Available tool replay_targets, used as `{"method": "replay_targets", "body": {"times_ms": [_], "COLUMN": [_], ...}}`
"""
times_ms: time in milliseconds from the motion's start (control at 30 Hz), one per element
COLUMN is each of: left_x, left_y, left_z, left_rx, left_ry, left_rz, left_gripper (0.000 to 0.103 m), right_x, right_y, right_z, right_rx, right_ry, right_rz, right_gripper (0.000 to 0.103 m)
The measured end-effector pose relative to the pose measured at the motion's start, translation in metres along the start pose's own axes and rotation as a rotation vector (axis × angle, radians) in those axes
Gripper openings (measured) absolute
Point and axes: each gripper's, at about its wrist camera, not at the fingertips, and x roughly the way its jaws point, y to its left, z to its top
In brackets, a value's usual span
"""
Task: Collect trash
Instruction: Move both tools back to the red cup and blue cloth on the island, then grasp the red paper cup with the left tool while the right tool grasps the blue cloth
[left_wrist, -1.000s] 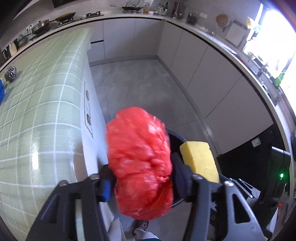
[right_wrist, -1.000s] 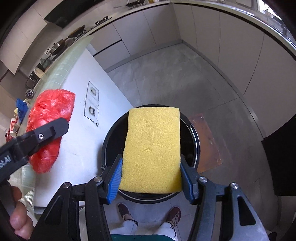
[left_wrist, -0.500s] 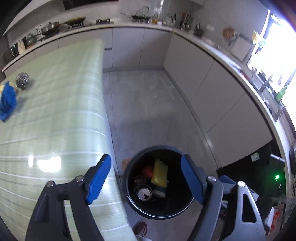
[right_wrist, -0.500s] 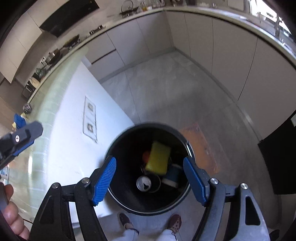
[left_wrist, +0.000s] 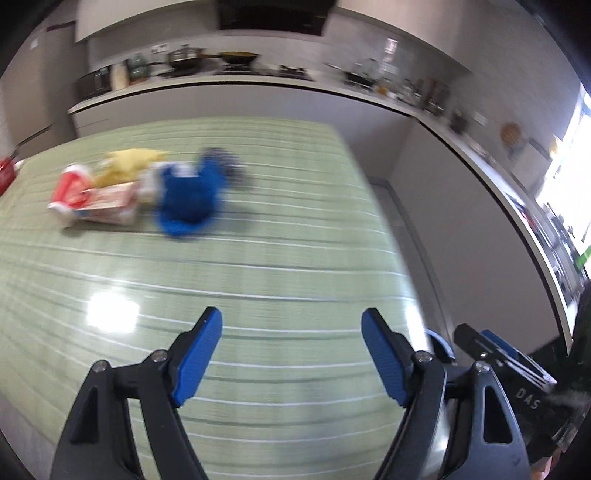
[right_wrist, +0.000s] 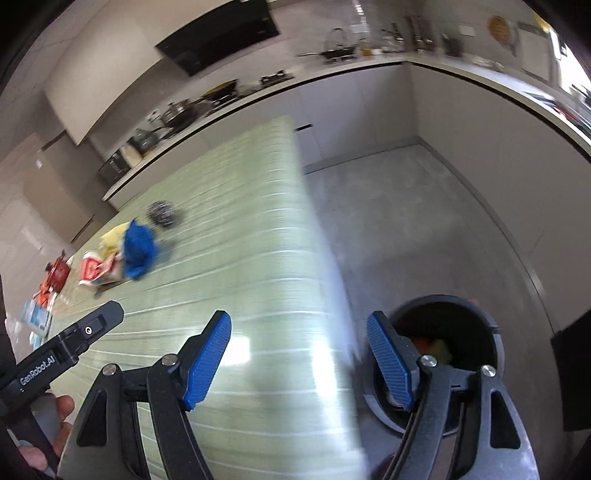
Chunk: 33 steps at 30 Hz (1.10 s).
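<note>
My left gripper is open and holds nothing, hovering over the green tiled counter. Far across the counter lies a blurred heap: a blue cloth, a red-and-white wrapper and something yellow. My right gripper is also open with nothing in it, above the counter's edge. Low at the right stands the black trash bin on the floor, with yellow and orange trash inside. The right wrist view also shows the blue cloth and a steel scrubber.
A red object and small packets lie at the counter's far left end. A hand grips the left tool's handle. Grey floor runs between the counter and white cabinets. Pots crowd the back worktop.
The left gripper let go of the red bag and the right let go of the yellow sponge; both dropped into the bin. Both grippers then rose and swung over the counter.
</note>
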Motion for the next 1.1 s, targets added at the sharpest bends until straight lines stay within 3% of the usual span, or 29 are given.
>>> {"method": "replay_targets", "body": {"times_ms": [267, 467, 833, 1100], "left_x": [-0.007, -0.006, 0.021, 0.044], "left_y": [0.126, 0.184, 0.234, 0.259], "left_z": [0.019, 0.033, 0.066, 0.096], "left_rx": [-0.064, -0.111, -0.183, -0.193], "left_ry": [-0.018, -0.025, -0.042, -0.034], "left_rz": [0.083, 0.121, 0.197, 0.182], "left_gripper": [0.079, 0.079, 0.079, 0.079], "right_x": [0.045, 0.073, 0.134, 0.175], "right_y": [0.127, 0.193, 0.237, 0.253], "right_z": [-0.010, -0.011, 0.032, 0.054], "right_rx": [-0.038, -0.072, -0.138, -0.157], "right_ry": [0.014, 0.036, 0.071, 0.085], "right_rz": [0.038, 0.060, 0.109, 0.065], "right_gripper": [0.078, 0.078, 0.081, 0.083]}}
